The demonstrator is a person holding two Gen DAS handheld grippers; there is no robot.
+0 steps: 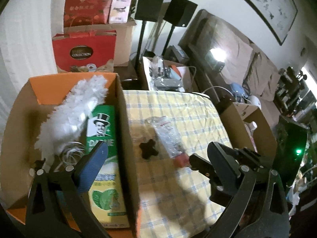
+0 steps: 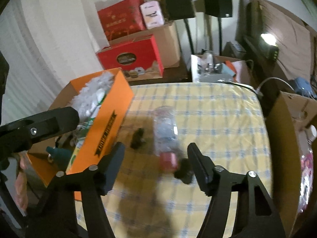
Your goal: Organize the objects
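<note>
A clear, crinkled plastic bottle (image 2: 165, 130) with a red cap (image 2: 168, 161) lies on its side on the yellow-and-blue checked cloth (image 2: 208, 119), cap toward the camera, at about twelve o'clock from the right gripper (image 2: 155, 161). That gripper's jaws stand wide apart, empty, the cap between their tips but untouched as far as the blur shows. A small dark knobbly piece (image 1: 148, 148) rests on the cloth at the bottle's nine o'clock, just beside it.

At ten o'clock sits an open orange cardboard box (image 2: 111, 119) with a plain brown inside. It holds a fluffy white duster (image 1: 75, 115) and a flat green-and-yellow toothpaste carton (image 1: 105, 158). The left gripper (image 1: 156, 160) hovers over the box's right wall, jaws spread, holding nothing. Beyond the cloth stand red gift boxes (image 1: 85, 53) and two black speakers (image 1: 168, 8) on stands.
</note>
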